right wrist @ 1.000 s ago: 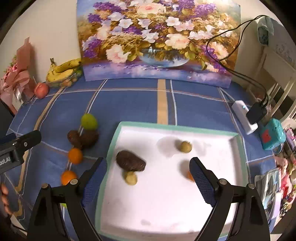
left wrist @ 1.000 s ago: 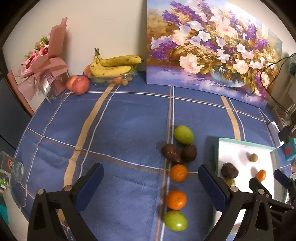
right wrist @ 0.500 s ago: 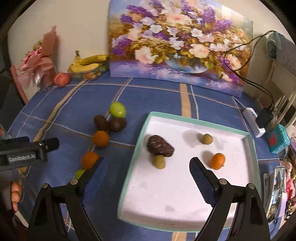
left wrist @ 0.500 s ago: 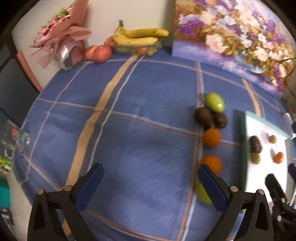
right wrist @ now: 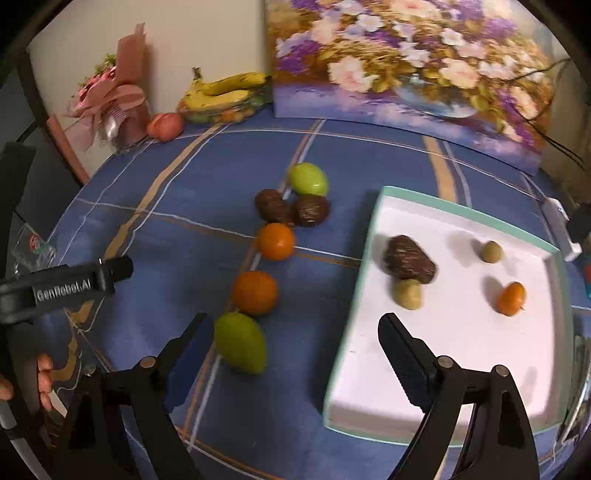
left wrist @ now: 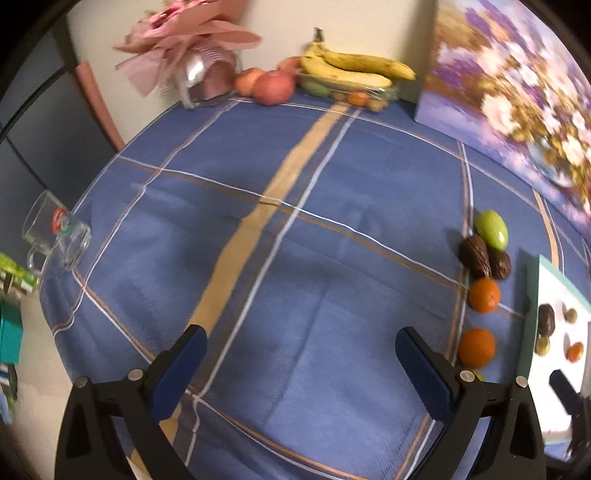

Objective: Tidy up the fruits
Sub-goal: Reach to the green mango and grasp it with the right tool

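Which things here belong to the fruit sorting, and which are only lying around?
For the job: tray, loose oranges, green fruits, brown fruits, right tool.

Lying around: painting, bouquet, bananas, glass mug.

A cream wall [right wrist: 207,33] backs the table, which carries a blue plaid tablecloth [left wrist: 295,229]. A floral painting [right wrist: 406,62] leans against the wall. Lighting is dim and warm.
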### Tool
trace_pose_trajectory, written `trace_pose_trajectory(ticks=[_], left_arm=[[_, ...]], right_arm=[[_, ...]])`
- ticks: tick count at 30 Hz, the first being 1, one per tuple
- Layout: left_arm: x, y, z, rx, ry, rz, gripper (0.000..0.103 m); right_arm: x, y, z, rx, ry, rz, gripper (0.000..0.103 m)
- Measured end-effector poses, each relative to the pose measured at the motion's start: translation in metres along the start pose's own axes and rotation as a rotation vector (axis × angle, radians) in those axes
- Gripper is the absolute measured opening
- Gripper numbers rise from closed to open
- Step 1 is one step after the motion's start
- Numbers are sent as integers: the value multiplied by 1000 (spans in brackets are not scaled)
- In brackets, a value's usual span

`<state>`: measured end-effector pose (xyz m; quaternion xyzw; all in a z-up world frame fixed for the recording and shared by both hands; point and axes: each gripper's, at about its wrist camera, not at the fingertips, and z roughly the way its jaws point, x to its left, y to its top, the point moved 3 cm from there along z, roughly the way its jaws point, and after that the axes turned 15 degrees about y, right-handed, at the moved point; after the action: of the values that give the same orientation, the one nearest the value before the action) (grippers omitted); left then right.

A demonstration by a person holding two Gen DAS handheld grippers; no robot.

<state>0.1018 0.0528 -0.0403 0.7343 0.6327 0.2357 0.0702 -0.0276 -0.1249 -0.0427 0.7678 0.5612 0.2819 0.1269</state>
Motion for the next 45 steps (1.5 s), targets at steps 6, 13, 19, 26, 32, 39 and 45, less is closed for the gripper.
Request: trace_pose_trajectory(ticks=[6, 13, 19, 26, 32, 39, 45], left_arm=[[2, 4, 6, 17, -29, -3, 103], [-6, 0, 12, 48, -45, 20, 103], [-11, -5, 21, 85, -47, 29, 103], [-17, -11, 31, 121, -43, 42, 103], [-17, -12, 31, 126, -46, 38, 103], [-18, -10, 32, 126, -55, 32, 103], [-19, -7, 24, 102, -105, 10, 103]], right_arm=[[15, 0, 14, 32, 37, -39, 91], [12, -3, 29, 94, 48, -22, 67], [20, -12, 47, 166, 46, -62, 67], [25, -22, 66, 237, 24, -100, 58], [27, -21, 71, 243, 12, -117, 52], [27, -18, 72, 231, 28, -106, 42], [22, -13, 57, 197, 57, -75, 42]])
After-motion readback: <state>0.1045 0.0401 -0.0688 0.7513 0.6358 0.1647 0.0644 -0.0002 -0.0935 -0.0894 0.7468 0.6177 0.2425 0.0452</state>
